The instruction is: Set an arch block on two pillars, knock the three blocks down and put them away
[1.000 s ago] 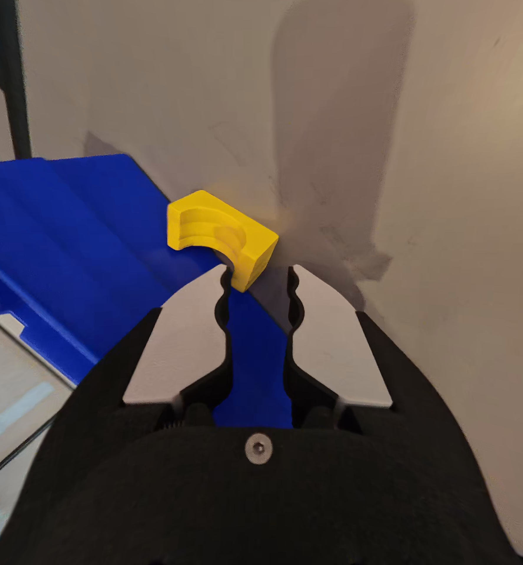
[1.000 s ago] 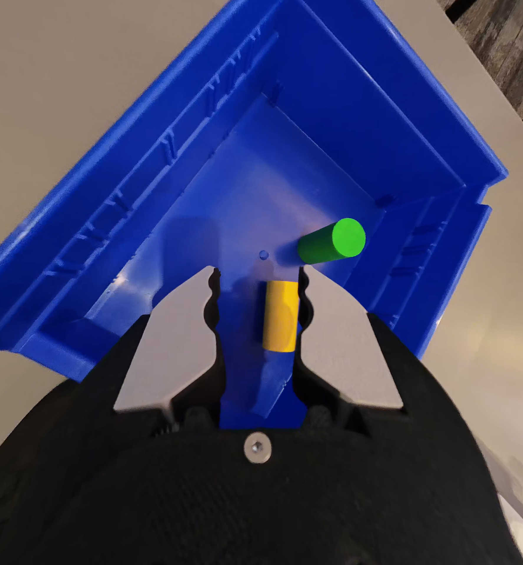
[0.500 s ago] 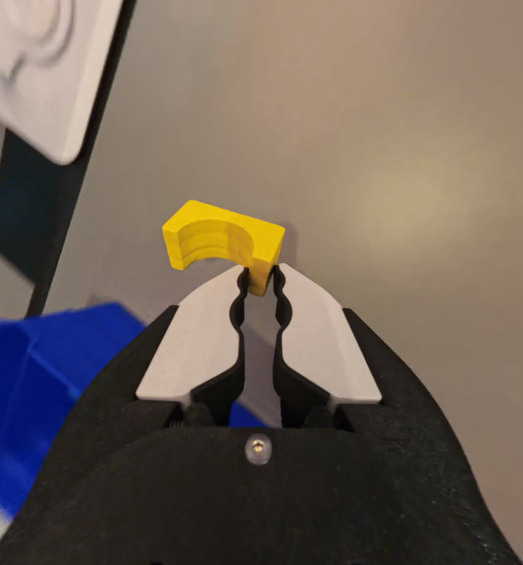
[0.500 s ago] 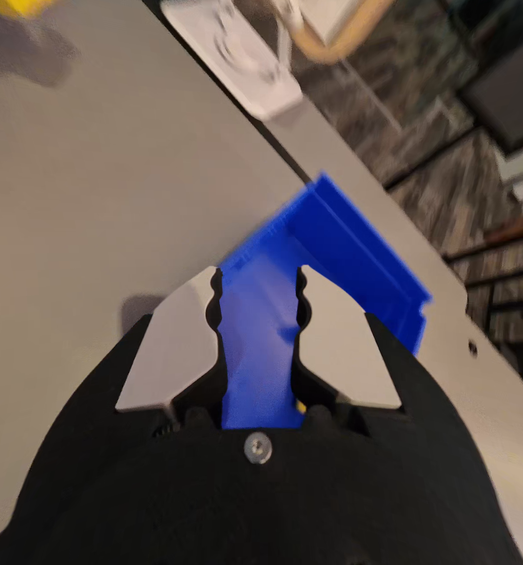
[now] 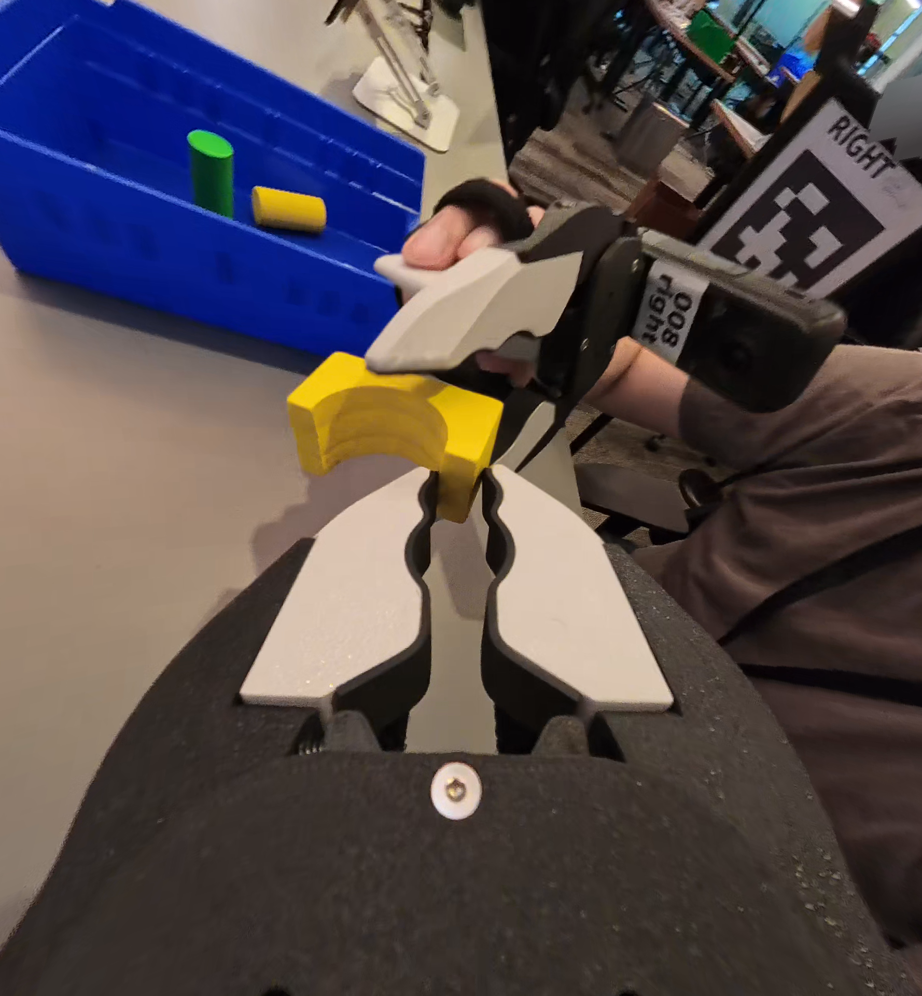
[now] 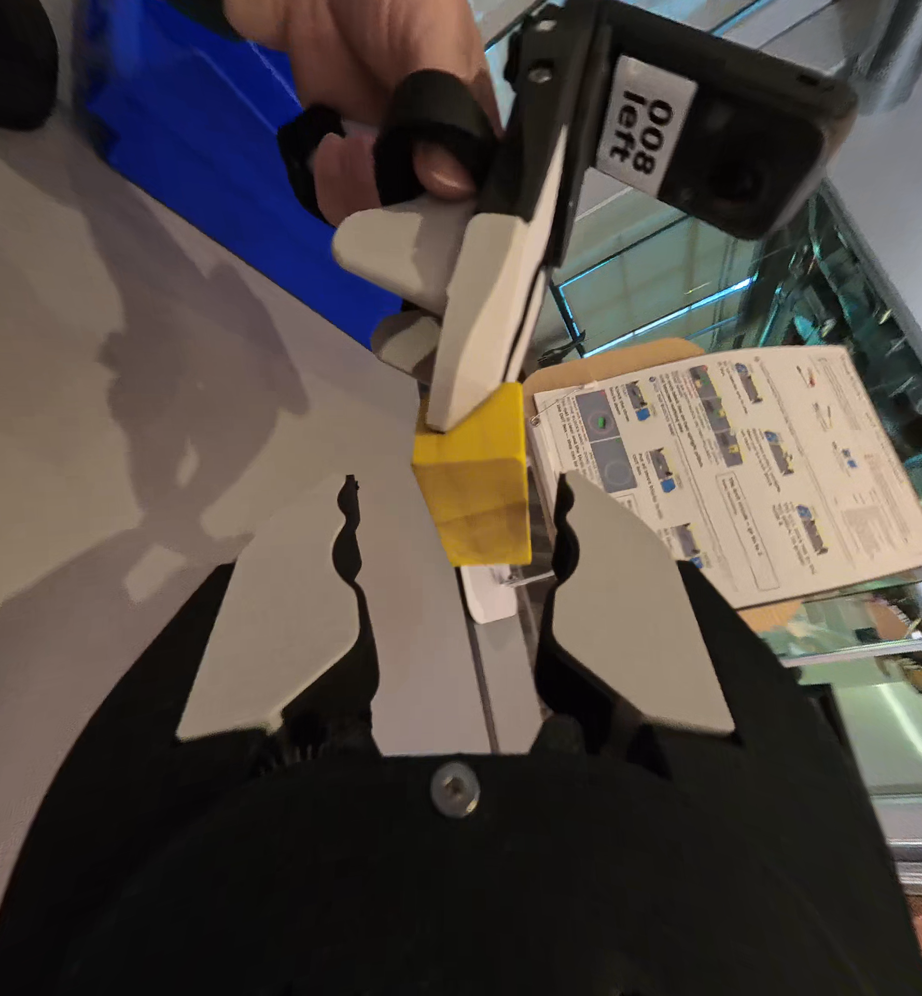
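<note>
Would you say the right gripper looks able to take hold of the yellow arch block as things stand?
Probably yes. The right gripper is open, and the free end of the arch block sits just ahead between its fingers, while the left gripper pinches only the other leg.

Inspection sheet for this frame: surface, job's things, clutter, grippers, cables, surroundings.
Surface: grey table, mostly bare.
Job's things: yellow arch block held in the air; green cylinder upright and yellow cylinder lying in the blue bin.
Clutter: printed instruction sheet at the table edge; white stand base behind the bin.
Grippers: left gripper shut on one leg of the arch; right gripper open, its fingers either side of the block.
Cables: nothing seen.
Surroundings: office desks, glass partition.
</note>
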The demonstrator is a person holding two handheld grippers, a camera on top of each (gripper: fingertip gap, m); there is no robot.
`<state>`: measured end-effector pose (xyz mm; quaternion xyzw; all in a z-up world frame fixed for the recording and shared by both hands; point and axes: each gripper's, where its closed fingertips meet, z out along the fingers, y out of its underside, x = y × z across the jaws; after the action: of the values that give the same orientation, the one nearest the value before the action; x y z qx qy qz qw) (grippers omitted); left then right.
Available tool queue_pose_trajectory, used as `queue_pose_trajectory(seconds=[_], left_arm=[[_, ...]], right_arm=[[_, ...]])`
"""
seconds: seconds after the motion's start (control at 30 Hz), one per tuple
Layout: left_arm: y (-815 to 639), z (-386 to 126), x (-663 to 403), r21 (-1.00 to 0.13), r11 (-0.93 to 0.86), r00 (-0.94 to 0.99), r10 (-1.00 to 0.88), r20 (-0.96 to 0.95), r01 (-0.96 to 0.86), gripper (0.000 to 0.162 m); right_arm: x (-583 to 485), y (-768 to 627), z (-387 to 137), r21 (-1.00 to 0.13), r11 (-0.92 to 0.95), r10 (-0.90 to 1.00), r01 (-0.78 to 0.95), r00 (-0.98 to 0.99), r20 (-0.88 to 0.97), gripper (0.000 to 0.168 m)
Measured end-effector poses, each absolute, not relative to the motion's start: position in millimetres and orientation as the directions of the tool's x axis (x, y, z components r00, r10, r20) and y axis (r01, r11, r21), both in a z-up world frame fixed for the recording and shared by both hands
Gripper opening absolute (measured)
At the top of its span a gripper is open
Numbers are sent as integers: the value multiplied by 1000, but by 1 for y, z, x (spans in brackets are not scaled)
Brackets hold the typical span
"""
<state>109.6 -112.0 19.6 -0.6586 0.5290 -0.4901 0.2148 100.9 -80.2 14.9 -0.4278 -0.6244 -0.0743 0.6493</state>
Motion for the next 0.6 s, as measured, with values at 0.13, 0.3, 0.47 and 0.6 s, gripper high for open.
queue_pose_trajectory(seconds=[0.13,0.3,0.47,0.6], left_arm=[[-122,22,108,-804,-334,-105,-894,435,-492,16],[-97,29,102,-829,-328,28,-935,354,-453,44],[-65,38,79,-867,-202,223,-969,109,-455,59],[-67,58,74,-902,-160,236,-970,66,-402,50]], right_arm=[[95,-78,24,-370,673,306,640,213,928,36],[116,-65,38,-481,584,402,653,283,871,36],[245,-5,12,-643,-112,670,757,536,514,36],[338,15,-51,-485,-601,633,635,749,196,37]])
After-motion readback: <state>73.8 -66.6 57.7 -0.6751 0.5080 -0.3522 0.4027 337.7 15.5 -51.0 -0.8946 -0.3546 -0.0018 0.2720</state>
